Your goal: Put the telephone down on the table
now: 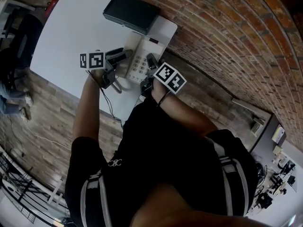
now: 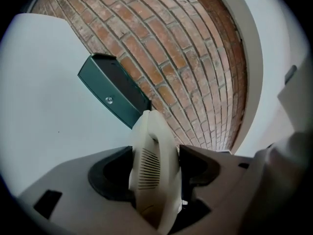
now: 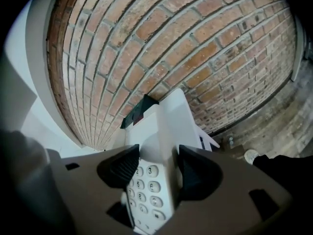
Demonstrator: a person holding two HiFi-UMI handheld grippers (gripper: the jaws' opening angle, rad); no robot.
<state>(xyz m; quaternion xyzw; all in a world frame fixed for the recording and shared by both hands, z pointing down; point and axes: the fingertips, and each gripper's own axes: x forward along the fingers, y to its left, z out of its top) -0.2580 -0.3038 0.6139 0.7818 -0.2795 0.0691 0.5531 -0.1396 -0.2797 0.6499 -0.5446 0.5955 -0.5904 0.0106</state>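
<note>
Clamping one telephone (image 1: 142, 60) (two grippers (image 2: 155, 166) (image 3: 153, 166))

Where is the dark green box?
Head view, top middle: the dark green box lies at the white table's far end, beside the brick wall, just beyond the telephone.

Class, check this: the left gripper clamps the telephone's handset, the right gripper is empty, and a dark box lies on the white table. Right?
Not quite. The right gripper view shows the right gripper shut on the telephone's keypad base, not empty. The left gripper does clamp the handset, and the dark box lies on the white table.
</note>
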